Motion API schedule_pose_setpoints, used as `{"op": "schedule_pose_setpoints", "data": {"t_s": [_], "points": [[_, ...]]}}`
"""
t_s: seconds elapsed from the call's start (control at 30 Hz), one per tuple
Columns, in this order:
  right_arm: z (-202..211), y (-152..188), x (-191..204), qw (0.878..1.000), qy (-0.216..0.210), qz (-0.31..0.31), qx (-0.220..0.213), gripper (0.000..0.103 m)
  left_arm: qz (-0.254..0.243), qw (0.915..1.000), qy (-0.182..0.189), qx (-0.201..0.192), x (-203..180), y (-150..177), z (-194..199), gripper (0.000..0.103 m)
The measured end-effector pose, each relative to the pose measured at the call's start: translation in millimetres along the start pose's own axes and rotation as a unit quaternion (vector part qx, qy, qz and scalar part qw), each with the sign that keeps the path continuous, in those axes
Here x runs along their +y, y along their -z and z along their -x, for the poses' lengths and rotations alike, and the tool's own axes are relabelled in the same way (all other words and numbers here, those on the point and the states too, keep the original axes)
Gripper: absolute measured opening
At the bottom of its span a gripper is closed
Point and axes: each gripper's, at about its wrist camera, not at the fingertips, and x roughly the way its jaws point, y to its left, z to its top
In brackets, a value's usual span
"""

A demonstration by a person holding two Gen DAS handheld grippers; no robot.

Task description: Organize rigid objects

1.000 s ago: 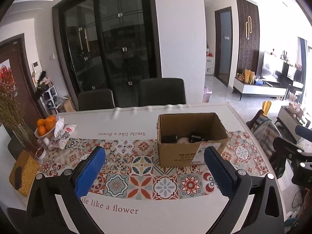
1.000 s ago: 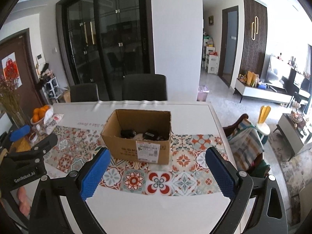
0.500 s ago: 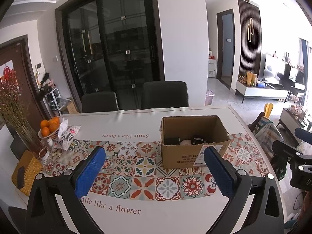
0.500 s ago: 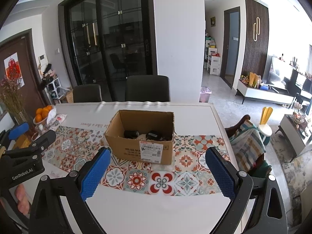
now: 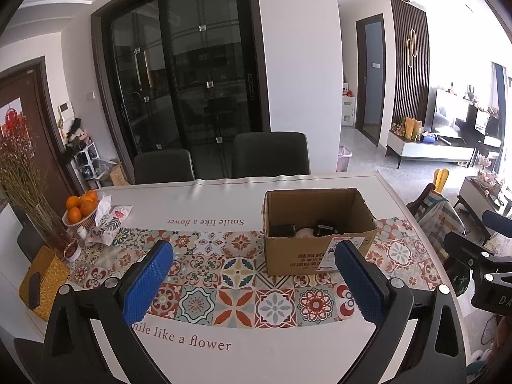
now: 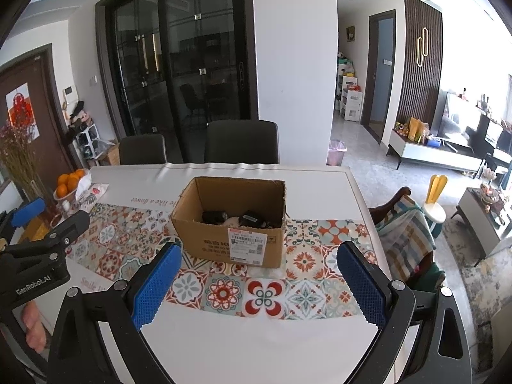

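Observation:
An open cardboard box (image 5: 320, 252) stands on the patterned table runner, and it also shows in the right wrist view (image 6: 230, 243). Inside lie two black objects (image 5: 282, 230) (image 6: 213, 216) and a pale round one (image 5: 304, 233). My left gripper (image 5: 252, 275) is open and empty, held above the near table edge, left of the box. My right gripper (image 6: 257, 278) is open and empty, held back from the box's labelled front. Each gripper shows at the other view's side edge.
A bowl of oranges (image 5: 81, 206), snack packets (image 5: 110, 220), a vase of dried flowers (image 5: 28, 192) and a yellow woven basket (image 5: 41, 278) sit at the table's left end. Two dark chairs (image 5: 270, 155) stand behind the table. A draped chair (image 6: 406, 224) stands at the right.
Both grippers have drawn back and risen slightly, so the box looks a little smaller and farther. Both stay open and empty.

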Motion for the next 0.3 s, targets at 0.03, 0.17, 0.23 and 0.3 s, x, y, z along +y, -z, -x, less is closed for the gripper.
{"op": "schedule_pose_setpoints", "data": {"t_s": [0.03,0.17,0.23,0.3], "points": [[0.0,0.0,0.0,1.000,0.000,0.000,0.001,0.098,0.001,1.0000,0.000,0.000,0.1,-0.4,0.2,0.103],[-1.2,0.2,0.1,1.000,0.000,0.001,0.000,0.098,0.001,1.0000,0.002,0.004,-1.9,-0.5,-2.2,0.103],[-1.4,0.9,0.0,1.000,0.000,0.001,0.000,0.098,0.000,1.0000,0.002,0.005,-2.7,-0.7,-2.7,0.103],[-1.5,0.6,0.2,1.000,0.000,0.001,0.001,0.098,0.001,1.0000,0.004,0.004,-2.8,-0.5,-2.5,0.103]]}}
